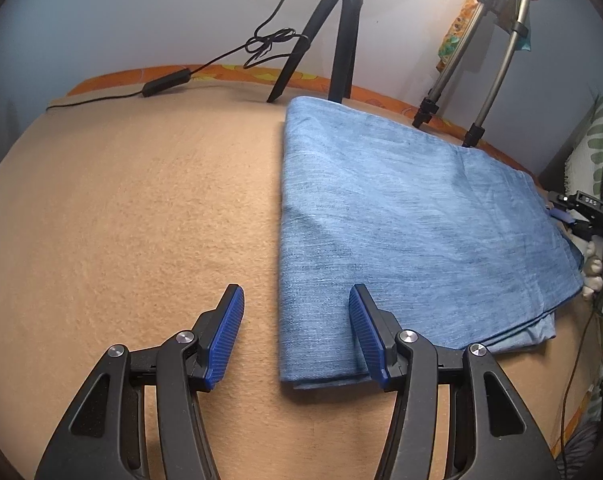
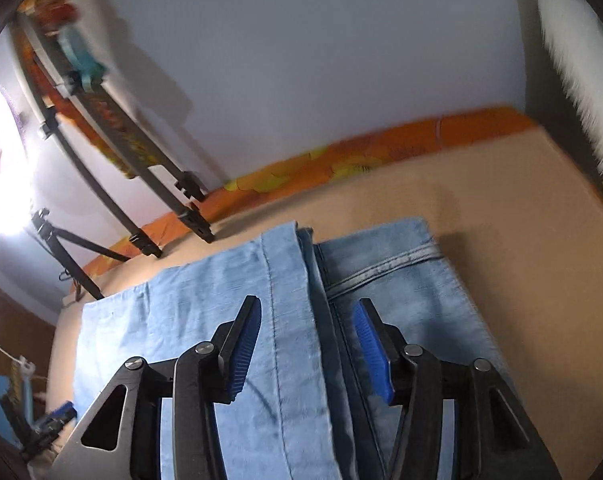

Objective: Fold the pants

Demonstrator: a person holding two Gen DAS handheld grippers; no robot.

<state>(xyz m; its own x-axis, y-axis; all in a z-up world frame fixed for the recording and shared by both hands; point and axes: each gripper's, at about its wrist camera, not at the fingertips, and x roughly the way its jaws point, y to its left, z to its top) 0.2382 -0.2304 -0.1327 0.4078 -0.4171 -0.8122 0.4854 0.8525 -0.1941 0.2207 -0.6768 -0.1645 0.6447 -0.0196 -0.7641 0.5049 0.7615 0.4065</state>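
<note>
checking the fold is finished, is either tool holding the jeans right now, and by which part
Nothing is held. The left tool stands open over the folded edge of the jeans; the right tool is open above the hems, pads clear of the cloth.

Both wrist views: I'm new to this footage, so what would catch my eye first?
The folded blue denim pants lie as a flat rectangle on the tan blanket, filling the right of the left wrist view. The left gripper stands open astride the fold's near left edge; the right gripper is open above the hems. A black tripod stands behind.
</note>
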